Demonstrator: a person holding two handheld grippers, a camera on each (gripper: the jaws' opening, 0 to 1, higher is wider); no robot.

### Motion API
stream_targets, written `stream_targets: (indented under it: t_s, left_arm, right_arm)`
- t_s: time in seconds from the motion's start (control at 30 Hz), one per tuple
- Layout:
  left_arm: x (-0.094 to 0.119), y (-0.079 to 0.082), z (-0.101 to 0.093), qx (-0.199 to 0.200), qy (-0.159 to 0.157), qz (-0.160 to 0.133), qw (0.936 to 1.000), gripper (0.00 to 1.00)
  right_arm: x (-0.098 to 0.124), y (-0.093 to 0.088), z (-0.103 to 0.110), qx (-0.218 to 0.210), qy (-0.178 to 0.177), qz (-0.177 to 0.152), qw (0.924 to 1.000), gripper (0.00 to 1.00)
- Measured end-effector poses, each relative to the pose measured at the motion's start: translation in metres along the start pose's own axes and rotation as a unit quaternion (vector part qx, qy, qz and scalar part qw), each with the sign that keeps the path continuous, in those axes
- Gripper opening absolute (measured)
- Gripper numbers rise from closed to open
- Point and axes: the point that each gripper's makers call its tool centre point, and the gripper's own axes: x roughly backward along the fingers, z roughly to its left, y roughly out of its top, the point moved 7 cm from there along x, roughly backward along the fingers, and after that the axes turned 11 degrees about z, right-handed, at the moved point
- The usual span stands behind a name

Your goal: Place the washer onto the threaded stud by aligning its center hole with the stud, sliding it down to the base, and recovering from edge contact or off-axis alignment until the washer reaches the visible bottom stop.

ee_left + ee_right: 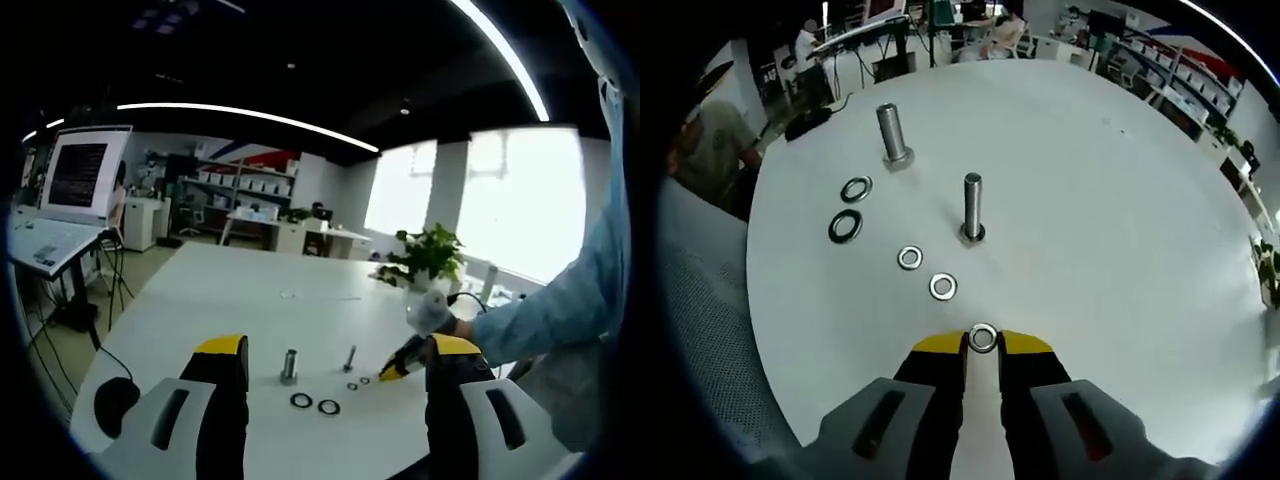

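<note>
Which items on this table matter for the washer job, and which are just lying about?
In the job:
- small washer pinched in the right hand-held gripper
- slim threaded stud, standing upright

Lying about:
- two small washers
- two larger dark washers
- thicker stud
- potted plant
- left hand-held gripper, open, holding nothing

no legible text, monitor [82, 172] lines unreadable

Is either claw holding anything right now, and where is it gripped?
The right claw pinches a small washer by its outer edge at the tips. The left claw is open, holding nothing.
</note>
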Motion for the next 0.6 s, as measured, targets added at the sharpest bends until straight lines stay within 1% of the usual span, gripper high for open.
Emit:
stream_targets:
  t_s: [0.1,0.3,0.5,0.6]
  left_arm:
    - [0.000,0.000,0.000,0.001,0.000,-0.001,1.0000,0.71]
    - [0.000,0.000,0.000,0.001,0.000,0.000,1.0000,0.71]
    - [0.000,0.000,-0.001,0.000,-0.001,0.001,1.0000,0.71]
    - [0.000,0.000,-0.001,0.000,-0.001,0.000,1.0000,0.71]
  right_arm:
    - [0.003,0.004,-0.001,-0.003,-0.001,-0.009,1.0000,0.13]
    - [0.015,0.019,-0.003,0.003,-0.009,-0.035,0.9993,0.13]
    - [0.029,0.036,-0.003,0.003,-0.007,-0.066,0.9978,0.13]
    - [0.033,0.043,-0.002,0.014,-0.011,-0.072,0.9972,0.13]
